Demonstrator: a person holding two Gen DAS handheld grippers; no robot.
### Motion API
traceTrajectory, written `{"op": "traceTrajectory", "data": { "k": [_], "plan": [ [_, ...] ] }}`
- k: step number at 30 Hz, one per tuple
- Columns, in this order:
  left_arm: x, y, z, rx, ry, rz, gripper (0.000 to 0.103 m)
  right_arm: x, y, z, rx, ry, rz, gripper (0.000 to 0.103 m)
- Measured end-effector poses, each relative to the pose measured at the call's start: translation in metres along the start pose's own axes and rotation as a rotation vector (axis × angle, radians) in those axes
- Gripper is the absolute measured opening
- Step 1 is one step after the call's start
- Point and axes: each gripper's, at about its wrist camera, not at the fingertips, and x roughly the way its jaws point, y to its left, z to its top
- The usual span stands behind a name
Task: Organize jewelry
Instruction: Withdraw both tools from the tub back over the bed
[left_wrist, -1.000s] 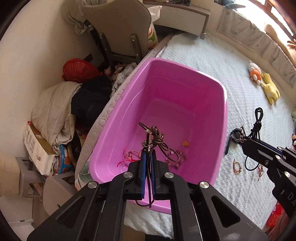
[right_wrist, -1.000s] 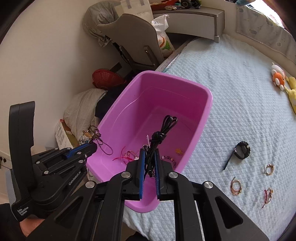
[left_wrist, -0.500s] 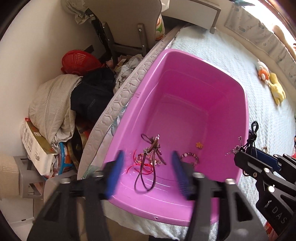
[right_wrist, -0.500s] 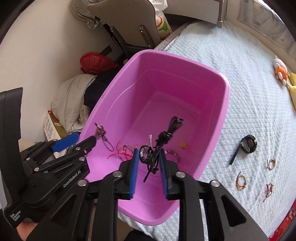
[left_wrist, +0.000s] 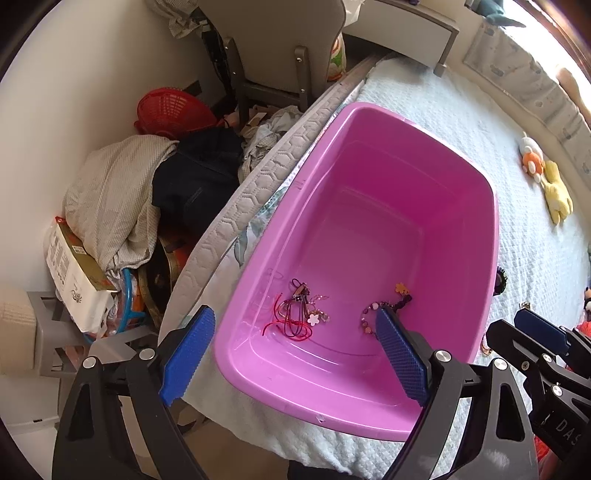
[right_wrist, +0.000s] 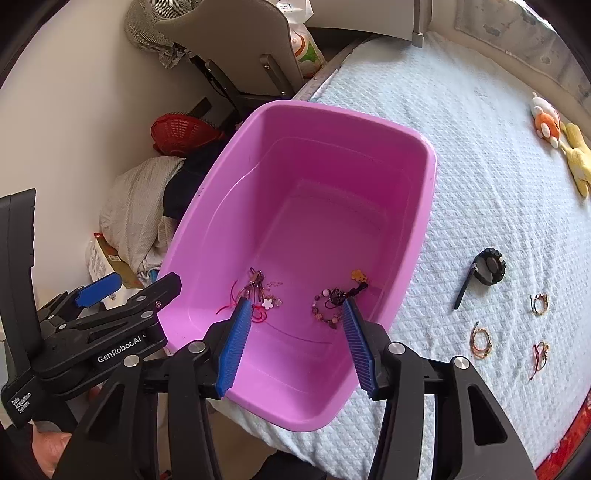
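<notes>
A pink tub (left_wrist: 491, 236) (right_wrist: 428, 206) stands on the bed by its left edge. On its floor lie two heaps of jewelry: cords with a white flower charm (left_wrist: 299, 314) (right_wrist: 258, 295) and beaded pieces with an orange flower (left_wrist: 384, 306) (right_wrist: 338, 299). My left gripper (left_wrist: 295, 354) is open and empty over the tub's near end. My right gripper (right_wrist: 297, 343) is open and empty there too. On the quilt right of the tub lie a black watch (right_wrist: 485, 271), two beaded bracelets (right_wrist: 480, 338) (right_wrist: 538, 302) and a red cord bracelet (right_wrist: 539, 354).
Left of the bed are piled clothes (left_wrist: 122, 199), a red basket (left_wrist: 170, 110), a box (left_wrist: 70, 266) and a grey chair (left_wrist: 273, 48). Soft toys (left_wrist: 546, 181) lie on the far quilt (right_wrist: 480, 129). A padded bumper (left_wrist: 524, 81) runs along the far side.
Both grippers opened and dropped their cords into the tub: the left one's brown cord onto the left heap, the right one's black cord onto the right heap.
</notes>
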Motion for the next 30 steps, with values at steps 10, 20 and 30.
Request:
{"op": "traceTrajectory", "data": {
  "k": [10,20,30],
  "plan": [
    [-0.017,-0.005,-0.007,0.022,-0.016,-0.007,0.088,-0.012,-0.004,-0.01,0.028,-0.014,0.015,0.051],
    [-0.028,-0.011,-0.008,0.056,-0.023,-0.016,0.088,-0.024,-0.008,-0.019,0.052,-0.044,0.033,0.051],
    [-0.037,-0.039,-0.014,0.095,-0.041,-0.017,0.088,-0.042,-0.038,-0.037,0.094,-0.068,0.029,0.053]
  ]
}}
